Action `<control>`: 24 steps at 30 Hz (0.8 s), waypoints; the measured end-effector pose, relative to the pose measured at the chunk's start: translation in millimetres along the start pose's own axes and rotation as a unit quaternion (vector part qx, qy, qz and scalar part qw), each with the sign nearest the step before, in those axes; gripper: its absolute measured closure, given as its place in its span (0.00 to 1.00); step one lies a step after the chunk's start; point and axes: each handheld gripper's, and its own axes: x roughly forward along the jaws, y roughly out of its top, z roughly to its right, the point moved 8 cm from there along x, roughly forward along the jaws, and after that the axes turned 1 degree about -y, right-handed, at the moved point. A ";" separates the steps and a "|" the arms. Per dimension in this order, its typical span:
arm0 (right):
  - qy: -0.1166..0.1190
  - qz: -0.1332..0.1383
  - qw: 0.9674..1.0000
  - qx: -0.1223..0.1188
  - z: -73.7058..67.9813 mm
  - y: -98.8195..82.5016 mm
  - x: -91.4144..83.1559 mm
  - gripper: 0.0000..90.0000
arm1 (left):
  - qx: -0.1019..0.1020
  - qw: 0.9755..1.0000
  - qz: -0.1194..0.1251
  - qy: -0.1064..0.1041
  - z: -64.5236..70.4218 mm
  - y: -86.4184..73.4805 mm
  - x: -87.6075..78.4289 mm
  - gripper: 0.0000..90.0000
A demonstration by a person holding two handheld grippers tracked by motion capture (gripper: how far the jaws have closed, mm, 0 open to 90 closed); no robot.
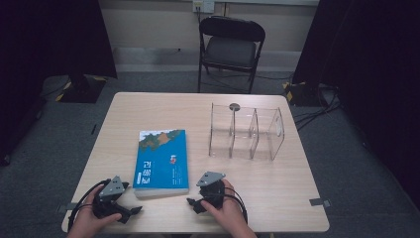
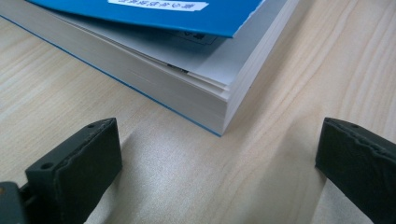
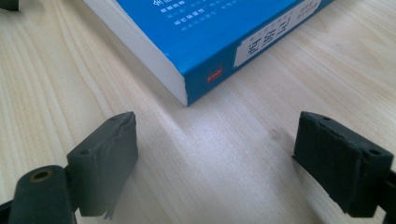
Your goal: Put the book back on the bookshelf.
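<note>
A thick book (image 1: pixel 162 161) with a blue cover lies flat on the wooden table (image 1: pixel 148 106), left of centre. My left gripper (image 1: pixel 130 212) rests on the table by the book's near left corner, jaws wide open and empty. In the left gripper view the book's page-edge corner (image 2: pixel 219 100) lies just ahead of the open left gripper (image 2: pixel 219 161), with the cover lifted slightly. My right gripper (image 1: pixel 194 204) sits by the book's near right corner, also open. In the right gripper view the spine corner (image 3: pixel 196 79) lies just beyond the open right gripper (image 3: pixel 215 154).
A clear plastic rack (image 1: pixel 246 132) with upright dividers stands on the table's right half. A black folding chair (image 1: pixel 230 47) stands beyond the far edge. Dark curtains hang at both sides. Cables run over the floor at the right.
</note>
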 end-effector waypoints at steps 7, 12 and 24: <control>0.000 -0.001 1.000 0.000 0.2 -0.1 -0.1 0.15 | -0.008 1.000 0.004 0.007 0.3 1.1 0.5 0.00; 0.000 -0.001 1.000 0.000 0.1 -0.1 -0.1 0.15 | -0.014 1.000 0.013 0.013 -0.4 5.2 -2.6 0.19; 0.000 0.000 1.000 0.000 0.1 0.0 0.0 0.15 | -0.015 1.000 -0.004 0.027 -2.5 14.9 3.5 0.32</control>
